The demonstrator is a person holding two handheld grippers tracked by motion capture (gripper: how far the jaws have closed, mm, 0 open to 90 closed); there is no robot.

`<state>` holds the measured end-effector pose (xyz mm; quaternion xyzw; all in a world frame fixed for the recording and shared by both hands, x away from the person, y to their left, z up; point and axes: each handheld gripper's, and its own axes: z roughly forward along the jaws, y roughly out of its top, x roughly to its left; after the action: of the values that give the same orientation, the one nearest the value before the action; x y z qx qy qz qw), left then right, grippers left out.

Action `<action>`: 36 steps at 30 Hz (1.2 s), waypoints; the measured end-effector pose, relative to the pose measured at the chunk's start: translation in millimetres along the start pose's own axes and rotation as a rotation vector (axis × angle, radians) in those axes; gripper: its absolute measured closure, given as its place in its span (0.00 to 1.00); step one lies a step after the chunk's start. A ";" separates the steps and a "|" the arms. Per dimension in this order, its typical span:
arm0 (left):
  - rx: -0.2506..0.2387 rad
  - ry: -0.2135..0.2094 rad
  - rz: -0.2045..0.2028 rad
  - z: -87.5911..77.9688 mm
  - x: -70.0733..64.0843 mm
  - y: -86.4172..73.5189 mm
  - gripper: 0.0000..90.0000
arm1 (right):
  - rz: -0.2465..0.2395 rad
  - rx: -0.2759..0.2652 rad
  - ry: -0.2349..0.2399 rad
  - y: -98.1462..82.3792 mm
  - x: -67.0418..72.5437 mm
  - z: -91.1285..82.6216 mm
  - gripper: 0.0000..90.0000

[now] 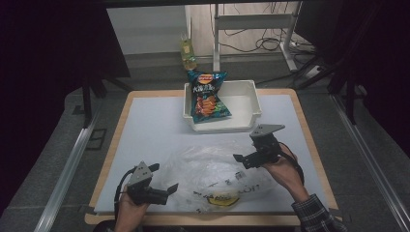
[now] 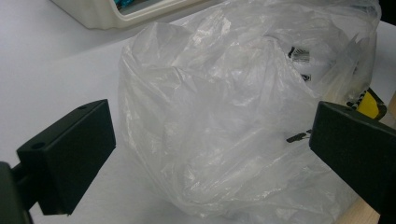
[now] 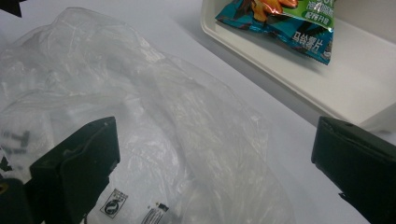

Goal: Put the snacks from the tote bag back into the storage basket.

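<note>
Clear plastic bag [image 1: 212,169]: thin, limp, light, likely slippery; best pinched at a raised fold. Left gripper [image 1: 167,188] and right gripper [image 1: 240,158] both agape, empty

1. The plastic bag [image 1: 212,171] is clear and thin, crumpled and creased all over, with small black print and a barcode-like mark on its film.
2. It lies loosely spread on the white mat of the desk [image 1: 145,125], in the near half at about 6 o'clock from the desk's middle, its near edge close to the desk's front rim.
3. In the left gripper view the plastic bag [image 2: 219,121] billows up in a rumpled mound.
4. In the right gripper view the plastic bag [image 3: 154,135] lies flatter, a recycling-type symbol printed near its edge.
5. A yellow patch shows through the film at its near side, around 5 o'clock of the bag.
</note>
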<state>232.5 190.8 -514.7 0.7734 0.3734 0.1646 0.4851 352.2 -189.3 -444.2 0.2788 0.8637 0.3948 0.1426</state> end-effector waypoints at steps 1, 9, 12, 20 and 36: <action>0.000 -0.001 0.001 -0.2 0.1 -0.1 0.00 | -0.002 -0.003 0.001 -1.4 0.3 -1.0 0.01; 0.008 0.003 0.008 0.5 -0.1 -0.3 0.00 | -0.008 -0.006 -0.004 -11.6 4.4 -10.0 0.00; 0.010 0.004 0.006 0.6 0.2 -0.3 0.00 | -0.014 0.000 -0.010 -15.4 6.3 -13.4 0.00; 0.024 -0.001 0.001 2.1 0.6 -0.8 0.00 | -0.008 -0.016 -0.012 -27.2 10.5 -23.0 0.01; 0.044 -0.008 0.004 4.6 -0.2 -1.1 0.00 | -0.004 -0.045 -0.035 -51.0 17.2 -38.9 0.01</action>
<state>234.7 188.0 -517.8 0.7854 0.3733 0.1544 0.4690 301.4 -229.6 -458.3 0.2806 0.8526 0.4089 0.1649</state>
